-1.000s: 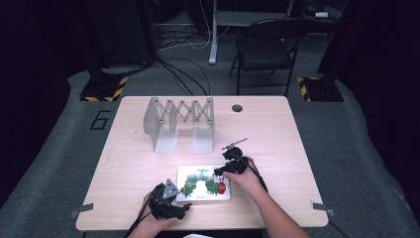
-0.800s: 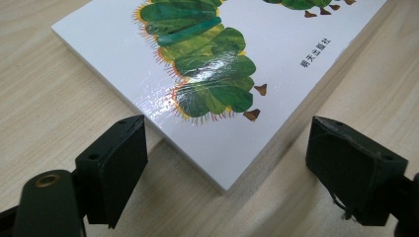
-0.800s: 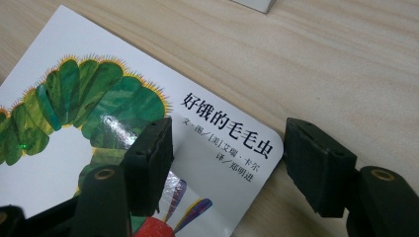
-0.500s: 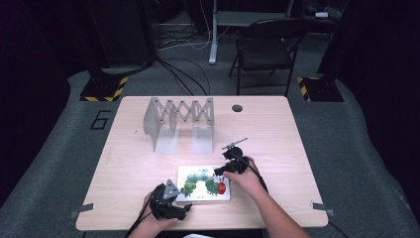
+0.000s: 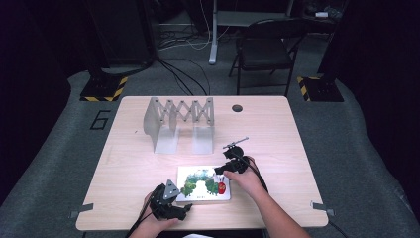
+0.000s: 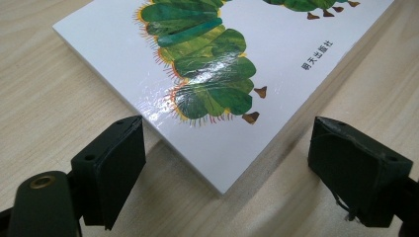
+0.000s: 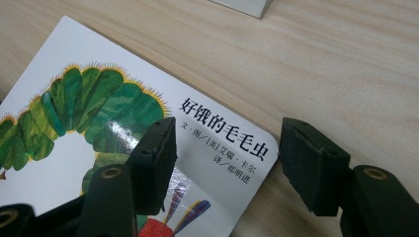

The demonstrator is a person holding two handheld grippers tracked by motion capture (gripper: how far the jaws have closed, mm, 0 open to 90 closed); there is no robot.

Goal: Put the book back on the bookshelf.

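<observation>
High view: I hold both claws, left (image 5: 184, 212) and right (image 5: 218, 171), jaws wide, at opposite corners of the picture book (image 5: 203, 182) lying flat on the bench (image 5: 124, 163), apparently to pinch and lift it.

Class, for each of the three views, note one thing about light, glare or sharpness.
High view: the table is brightly lit, the room around it dark and soft. Left gripper view: white glare streaks the glossy book on the caterpillar; a thin shadow runs under its near edge. Right gripper view: a smaller glare patch on the book; the printed title is sharp.
</observation>
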